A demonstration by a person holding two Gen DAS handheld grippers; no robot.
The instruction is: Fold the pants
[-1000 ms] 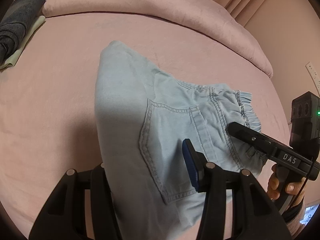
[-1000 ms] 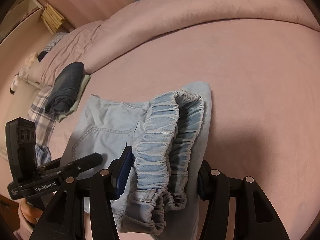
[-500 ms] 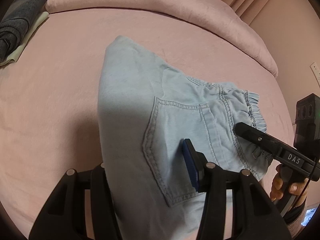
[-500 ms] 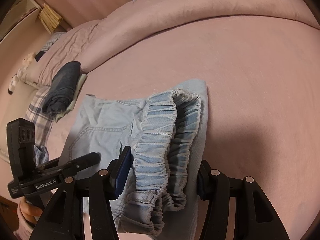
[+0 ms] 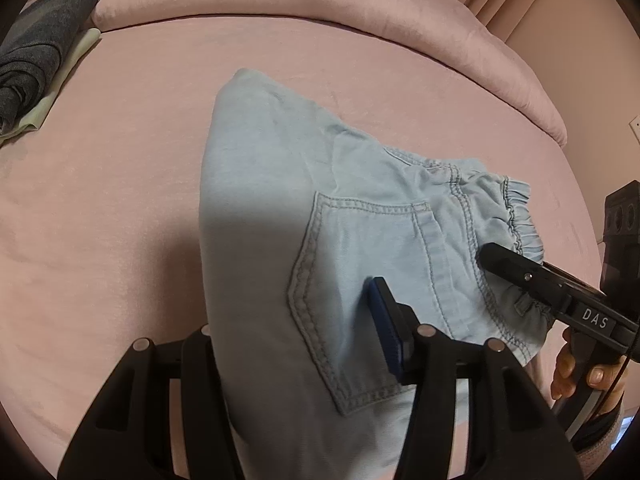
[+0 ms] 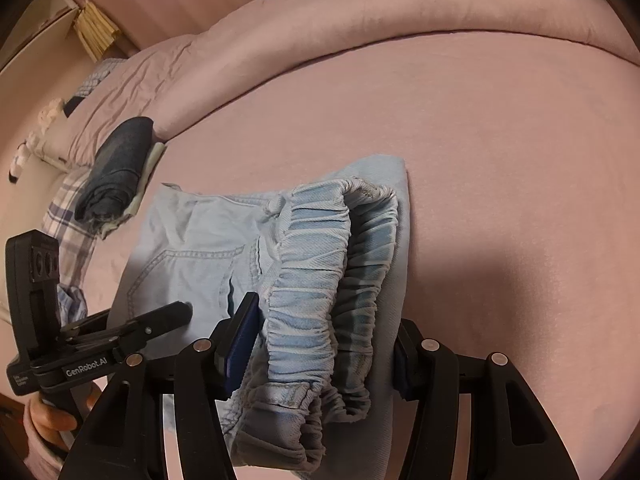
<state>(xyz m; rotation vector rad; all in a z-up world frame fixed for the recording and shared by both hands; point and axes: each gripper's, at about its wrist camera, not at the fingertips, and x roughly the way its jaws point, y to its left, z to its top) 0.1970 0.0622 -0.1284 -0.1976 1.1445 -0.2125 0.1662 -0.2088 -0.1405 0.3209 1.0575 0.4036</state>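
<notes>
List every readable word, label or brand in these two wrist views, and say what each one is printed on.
"DAS": white letters on the side of the right gripper, seen from the left wrist view.
"GenRobot.AI": white letters on the side of the left gripper, seen from the right wrist view.
Small white print on that gripper's body, left of the brand: too small to read.
The light blue pants show no readable text.

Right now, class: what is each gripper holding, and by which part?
Both grippers straddle the light blue denim pants. The right gripper spans the gathered elastic waistband; the left gripper, jaws opening, spans the seat by the back pocket. Whether either grips cannot be told.
</notes>
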